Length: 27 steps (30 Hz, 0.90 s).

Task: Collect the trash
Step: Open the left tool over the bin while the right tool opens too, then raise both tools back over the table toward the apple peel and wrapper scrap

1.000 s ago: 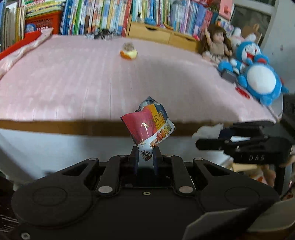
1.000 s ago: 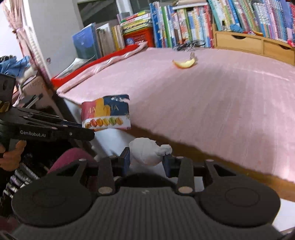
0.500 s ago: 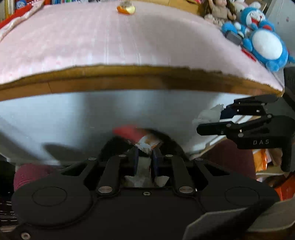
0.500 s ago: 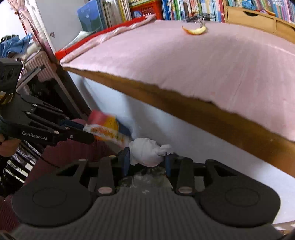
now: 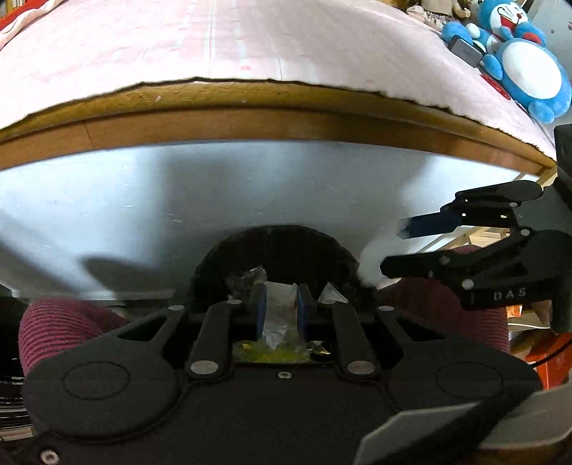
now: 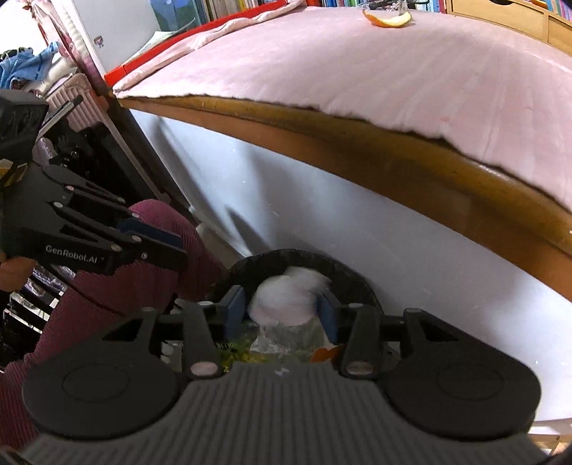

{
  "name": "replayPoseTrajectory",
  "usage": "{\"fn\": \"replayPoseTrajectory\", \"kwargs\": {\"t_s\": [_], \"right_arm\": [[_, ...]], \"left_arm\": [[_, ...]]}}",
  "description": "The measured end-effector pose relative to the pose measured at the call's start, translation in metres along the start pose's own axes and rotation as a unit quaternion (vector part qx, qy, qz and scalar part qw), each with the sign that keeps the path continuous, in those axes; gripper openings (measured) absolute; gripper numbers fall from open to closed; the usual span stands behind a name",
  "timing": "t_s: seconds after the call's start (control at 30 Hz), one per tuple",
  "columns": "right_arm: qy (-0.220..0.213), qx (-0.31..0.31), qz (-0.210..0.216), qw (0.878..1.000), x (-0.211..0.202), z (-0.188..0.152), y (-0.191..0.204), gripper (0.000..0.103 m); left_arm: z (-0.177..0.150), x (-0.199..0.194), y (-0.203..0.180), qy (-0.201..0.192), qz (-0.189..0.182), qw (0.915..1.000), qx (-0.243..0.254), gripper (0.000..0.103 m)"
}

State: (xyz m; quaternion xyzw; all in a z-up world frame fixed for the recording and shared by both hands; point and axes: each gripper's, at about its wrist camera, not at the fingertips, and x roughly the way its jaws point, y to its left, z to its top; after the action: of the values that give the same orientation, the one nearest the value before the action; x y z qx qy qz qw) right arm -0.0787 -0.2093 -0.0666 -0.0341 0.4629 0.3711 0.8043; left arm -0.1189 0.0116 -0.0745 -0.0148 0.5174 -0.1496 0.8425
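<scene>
A black trash bin (image 5: 279, 230) (image 6: 343, 272) stands on the floor against the white panel below the pink-covered bed, with plastic scraps and yellow-green bits inside. My left gripper (image 5: 279, 304) (image 6: 182, 248) hangs over the bin mouth with its jaws close together. The snack wrapper shows between them in neither view. My right gripper (image 6: 282, 309) (image 5: 393, 246) is over the same bin. Its jaws are opening, and the white tissue wad (image 6: 287, 295) (image 5: 373, 255) is blurred and loose between them. A fruit peel (image 6: 388, 19) lies far back on the bed.
The bed's wooden edge (image 5: 286, 118) overhangs the bin. A person's maroon trouser legs (image 5: 64, 329) (image 6: 143, 286) flank it. Blue plush toys (image 5: 529, 71) sit at the bed's right end. Dark clutter and a pink case (image 6: 78, 103) stand to the left.
Both grippers sank from bed height to the bin and tipped downward. The right jaws spread away from the tissue wad. The colourful wrapper seen in the left gripper no longer shows.
</scene>
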Motion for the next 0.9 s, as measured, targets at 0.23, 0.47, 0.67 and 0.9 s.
{"fn": "replayPoseTrajectory", "kwargs": {"t_s": [0.23,0.47,0.67,0.9], "right_arm": [[-0.04,-0.011,-0.018,0.999,-0.027,0.012,-0.011,0.075],[-0.136,-0.016,-0.031,0.99,-0.082,0.05,-0.036,0.082],[-0.184,-0.034,-0.037,0.982,-0.105,0.09,-0.046,0.084],[-0.219,-0.03,-0.04,0.974,-0.116,0.132,-0.061,0.085]], "left_arm": [[0.011,-0.02,0.0,-0.049,0.02,0.9984,0.018,0.042],[0.052,-0.063,0.011,-0.159,0.045,0.9863,0.009,0.061],[0.096,-0.09,0.025,-0.224,0.053,0.9731,-0.006,0.068],[0.146,-0.105,0.026,-0.26,0.055,0.964,0.004,0.077]]}}
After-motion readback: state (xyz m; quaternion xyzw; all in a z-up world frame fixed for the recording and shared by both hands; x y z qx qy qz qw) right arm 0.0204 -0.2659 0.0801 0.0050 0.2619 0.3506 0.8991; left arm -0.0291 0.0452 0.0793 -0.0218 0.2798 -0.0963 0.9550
